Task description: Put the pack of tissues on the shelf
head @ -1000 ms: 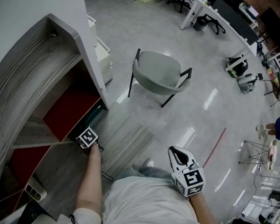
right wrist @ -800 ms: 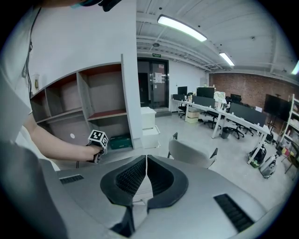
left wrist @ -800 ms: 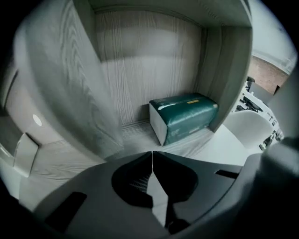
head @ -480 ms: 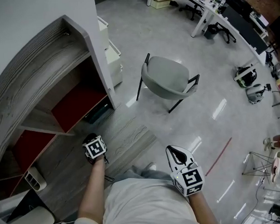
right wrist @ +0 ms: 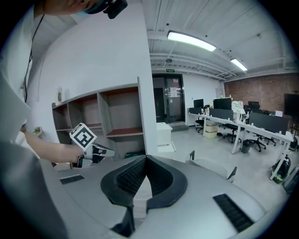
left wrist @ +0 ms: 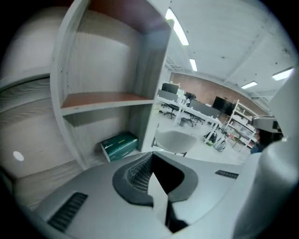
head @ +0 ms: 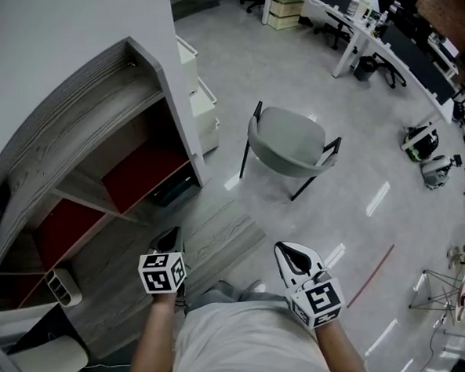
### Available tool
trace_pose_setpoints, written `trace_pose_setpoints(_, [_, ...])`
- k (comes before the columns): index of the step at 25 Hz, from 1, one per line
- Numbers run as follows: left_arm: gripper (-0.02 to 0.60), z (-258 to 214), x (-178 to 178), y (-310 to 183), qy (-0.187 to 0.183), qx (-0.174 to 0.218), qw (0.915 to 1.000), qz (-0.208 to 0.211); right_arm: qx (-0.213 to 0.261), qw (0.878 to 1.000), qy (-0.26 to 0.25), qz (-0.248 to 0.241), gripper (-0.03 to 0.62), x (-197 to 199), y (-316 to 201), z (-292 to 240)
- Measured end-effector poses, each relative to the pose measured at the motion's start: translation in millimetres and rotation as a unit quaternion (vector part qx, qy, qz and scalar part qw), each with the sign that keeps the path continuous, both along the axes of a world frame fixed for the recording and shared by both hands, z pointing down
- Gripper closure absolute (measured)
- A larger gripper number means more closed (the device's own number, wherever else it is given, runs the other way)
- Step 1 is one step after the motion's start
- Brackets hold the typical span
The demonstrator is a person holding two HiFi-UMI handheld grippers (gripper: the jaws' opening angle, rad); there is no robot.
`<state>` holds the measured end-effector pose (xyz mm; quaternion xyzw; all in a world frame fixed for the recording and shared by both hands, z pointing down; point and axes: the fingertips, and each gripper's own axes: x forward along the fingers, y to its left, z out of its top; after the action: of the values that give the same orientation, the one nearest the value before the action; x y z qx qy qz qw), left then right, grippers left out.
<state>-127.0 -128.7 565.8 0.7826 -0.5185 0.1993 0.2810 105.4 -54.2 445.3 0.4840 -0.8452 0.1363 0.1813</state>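
The dark green pack of tissues [head: 175,191] lies on the bottom shelf of the grey wooden shelf unit [head: 93,95], close to its right upright. In the left gripper view the pack [left wrist: 119,145] sits alone under the red-backed compartment. My left gripper [head: 168,239] hangs in front of the shelf, apart from the pack, with its jaws shut and nothing between them [left wrist: 150,155]. My right gripper [head: 290,249] is held near my body over the floor, jaws shut and empty [right wrist: 145,158]. In the right gripper view the left gripper [right wrist: 102,150] and its marker cube show in front of the shelves.
A grey chair [head: 289,142] stands on the glossy floor right of the shelf. A white drawer cabinet [head: 199,93] stands beside the shelf's right end. Desks and office chairs [head: 348,25] line the far side. A white device [head: 63,286] sits low at the shelf's left.
My left gripper has drawn back out of the bottom shelf toward my body, leaving the tissue pack on the shelf. The right gripper has stayed where it was.
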Motion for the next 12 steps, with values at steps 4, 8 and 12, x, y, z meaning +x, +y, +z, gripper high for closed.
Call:
trace_pose_setpoints(4, [0.566,-51,28,20,0.053,0.037,0.9969,0.046,0.011,0.999,-0.031,-0.016,0.568,-5,1,-20])
trace_pose_setpoints(8, [0.566,-102,45,36,0.101,0.087,0.988,0.077,0.032,0.998,-0.049,-0.028,0.568,-7,1,-41])
trace_pose_setpoints(12, [0.566,-138,58,48,0.123,0.123,0.9795,0.101,0.049,0.996,-0.057,-0.04,0.568,-9,0,-58])
